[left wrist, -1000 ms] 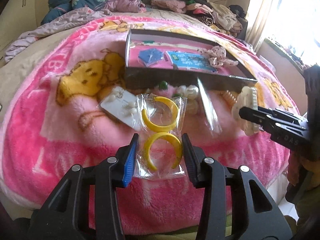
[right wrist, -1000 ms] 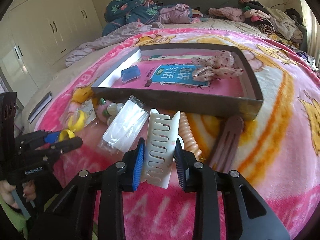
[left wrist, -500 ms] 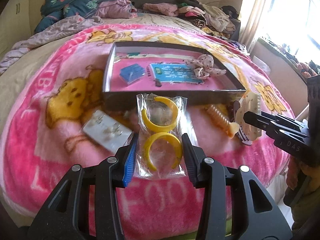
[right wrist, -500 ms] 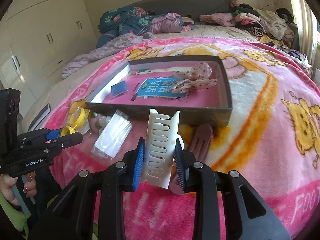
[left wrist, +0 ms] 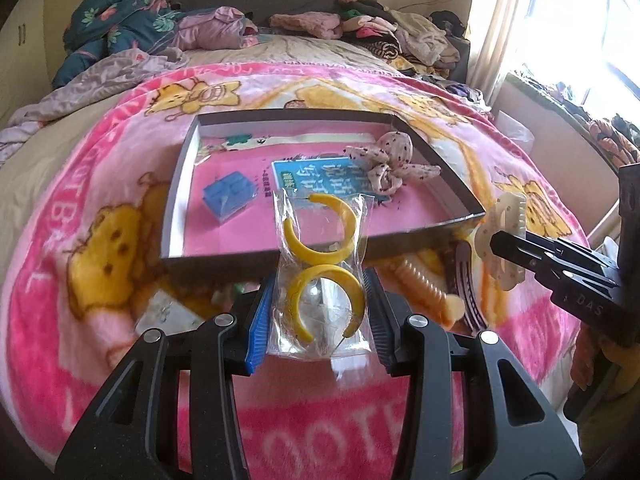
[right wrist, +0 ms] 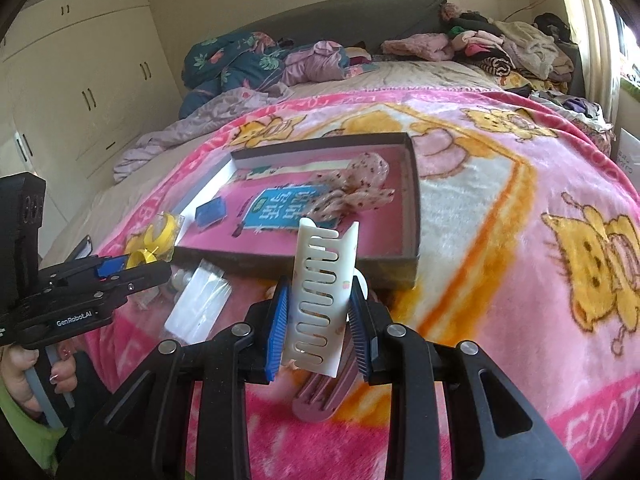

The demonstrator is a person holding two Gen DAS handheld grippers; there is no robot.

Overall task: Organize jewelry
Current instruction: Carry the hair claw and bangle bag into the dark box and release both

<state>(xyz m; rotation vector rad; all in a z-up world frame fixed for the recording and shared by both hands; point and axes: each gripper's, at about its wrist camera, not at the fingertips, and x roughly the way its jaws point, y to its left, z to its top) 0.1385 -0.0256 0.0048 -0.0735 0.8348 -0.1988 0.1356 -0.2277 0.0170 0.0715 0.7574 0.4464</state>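
A pink cartoon-print blanket [left wrist: 100, 240] covers the bed, clothes heaped along the headboard. Left wrist view: the left gripper [left wrist: 318, 312] is clamped on a clear bag of yellow hoop earrings [left wrist: 320, 276], held just short of the shallow tray [left wrist: 176, 196]; the blue booklet [left wrist: 324, 180] inside carries print too small to read. "DAS" shows on the right gripper's side. Right wrist view: the right gripper [right wrist: 318, 316] pinches a white hair claw clip [right wrist: 322, 292] upright near the tray's front wall; "GenRobot.AI" marks the other tool, and blanket lettering is cut off.
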